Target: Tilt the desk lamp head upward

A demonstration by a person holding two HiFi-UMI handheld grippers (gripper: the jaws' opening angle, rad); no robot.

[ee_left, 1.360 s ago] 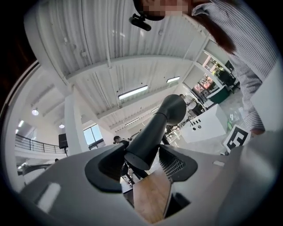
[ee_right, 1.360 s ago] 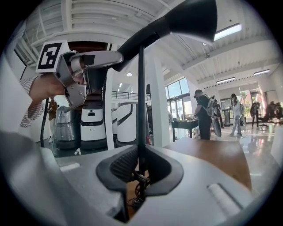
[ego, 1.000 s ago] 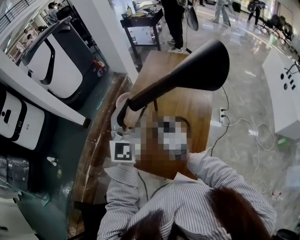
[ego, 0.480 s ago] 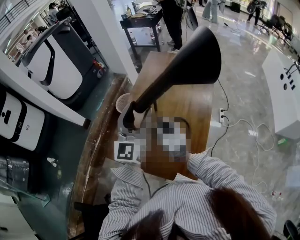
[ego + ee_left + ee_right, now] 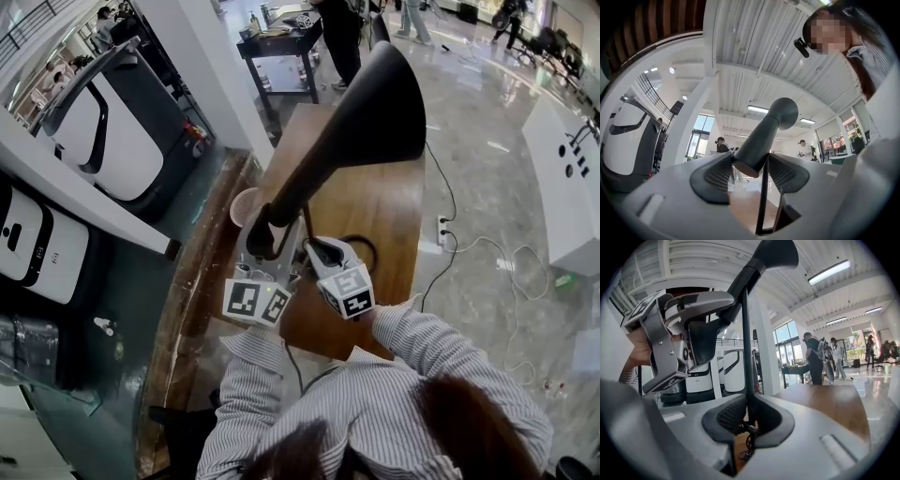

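Note:
The black desk lamp head (image 5: 375, 103) slants steeply up over the wooden table (image 5: 394, 216), its wide cone far and high. My left gripper (image 5: 258, 239) is shut on the head's narrow lower end (image 5: 751, 157), with a pad (image 5: 712, 176) pressing on each side. The cone's back (image 5: 785, 112) rises beyond it. My right gripper (image 5: 323, 255) is shut on the thin black stem (image 5: 746, 357) below the head, close to the right of the left gripper (image 5: 689, 329). The stem runs up to the head (image 5: 773, 254).
A paper cup (image 5: 246, 202) stands at the table's left edge beside my left gripper. A black cable loops on the table (image 5: 361, 246); a power strip (image 5: 442, 228) and white cord lie on the floor to the right. White machines (image 5: 103, 131) stand to the left, a dark table (image 5: 281, 42) and people behind.
The lamp head has swung upward: its cone moved up and left, its neck now steeper. My left gripper dropped slightly with the narrow end. The right gripper now shows clearly on the stem.

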